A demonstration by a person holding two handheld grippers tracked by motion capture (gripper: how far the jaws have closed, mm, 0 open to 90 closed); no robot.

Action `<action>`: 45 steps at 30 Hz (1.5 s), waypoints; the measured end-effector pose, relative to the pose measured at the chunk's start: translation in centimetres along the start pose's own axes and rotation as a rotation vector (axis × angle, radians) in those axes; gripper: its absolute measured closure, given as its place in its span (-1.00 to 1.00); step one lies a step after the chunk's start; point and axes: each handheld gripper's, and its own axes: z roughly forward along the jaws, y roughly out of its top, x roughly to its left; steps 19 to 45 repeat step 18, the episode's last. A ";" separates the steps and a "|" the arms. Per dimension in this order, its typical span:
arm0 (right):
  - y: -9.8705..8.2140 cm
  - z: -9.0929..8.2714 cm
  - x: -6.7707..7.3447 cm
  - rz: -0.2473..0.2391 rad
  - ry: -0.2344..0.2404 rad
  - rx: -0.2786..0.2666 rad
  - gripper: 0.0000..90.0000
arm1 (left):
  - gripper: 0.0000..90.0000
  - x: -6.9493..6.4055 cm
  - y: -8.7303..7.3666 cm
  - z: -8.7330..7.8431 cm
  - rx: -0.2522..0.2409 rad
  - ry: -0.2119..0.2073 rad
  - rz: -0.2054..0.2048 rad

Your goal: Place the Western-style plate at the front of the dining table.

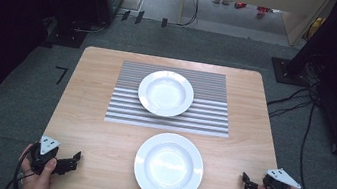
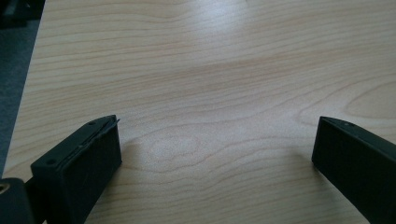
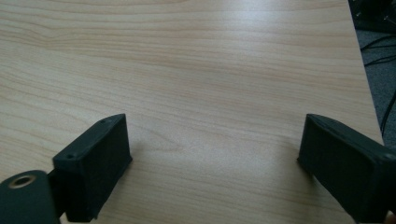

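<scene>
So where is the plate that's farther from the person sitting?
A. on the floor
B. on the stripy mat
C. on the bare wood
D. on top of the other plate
B: the far white plate rests on the grey striped placemat, while the near white plate lies on the bare wooden table.

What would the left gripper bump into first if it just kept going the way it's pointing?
Probably the near white plate. In the high view the left gripper points across the table toward that plate's left rim, with bare wood between. Its own view shows bare wood ahead, so the exact line is uncertain.
</scene>
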 end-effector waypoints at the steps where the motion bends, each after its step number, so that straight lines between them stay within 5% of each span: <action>1: 0.0 0.0 0.0 0.000 0.000 0.000 -0.85 | -0.97 0.0 0.0 0.0 0.000 0.000 0.000; 45: 0.1 0.2 0.1 -0.009 0.008 0.013 -0.93 | -0.97 0.0 0.0 0.0 0.000 -0.003 0.001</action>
